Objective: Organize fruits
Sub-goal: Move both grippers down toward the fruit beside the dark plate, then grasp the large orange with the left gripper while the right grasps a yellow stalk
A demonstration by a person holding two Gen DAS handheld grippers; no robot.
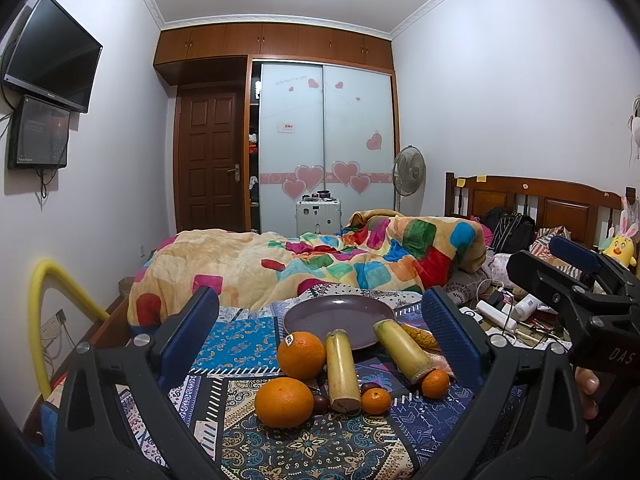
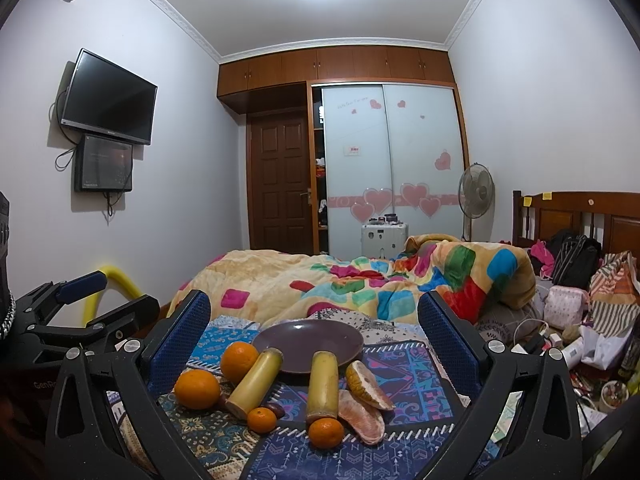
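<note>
left gripper and right gripper both spread wide (nothing held), purple plate bare, oranges and cane pieces crowding its near rim

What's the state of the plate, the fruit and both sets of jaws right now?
Plate: empty, on the patterned cloth.
Oranges: loose on cloth, off plate.
Sugarcane pieces: lying beside plate.
Pomelo segments: peeled, on cloth.
Left gripper: jaws open, empty.
Right gripper: jaws open, empty.

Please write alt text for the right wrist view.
Open right gripper faces an empty purple plate on a patterned cloth; oranges, two sugarcane pieces and pomelo segments lie before it.
</note>
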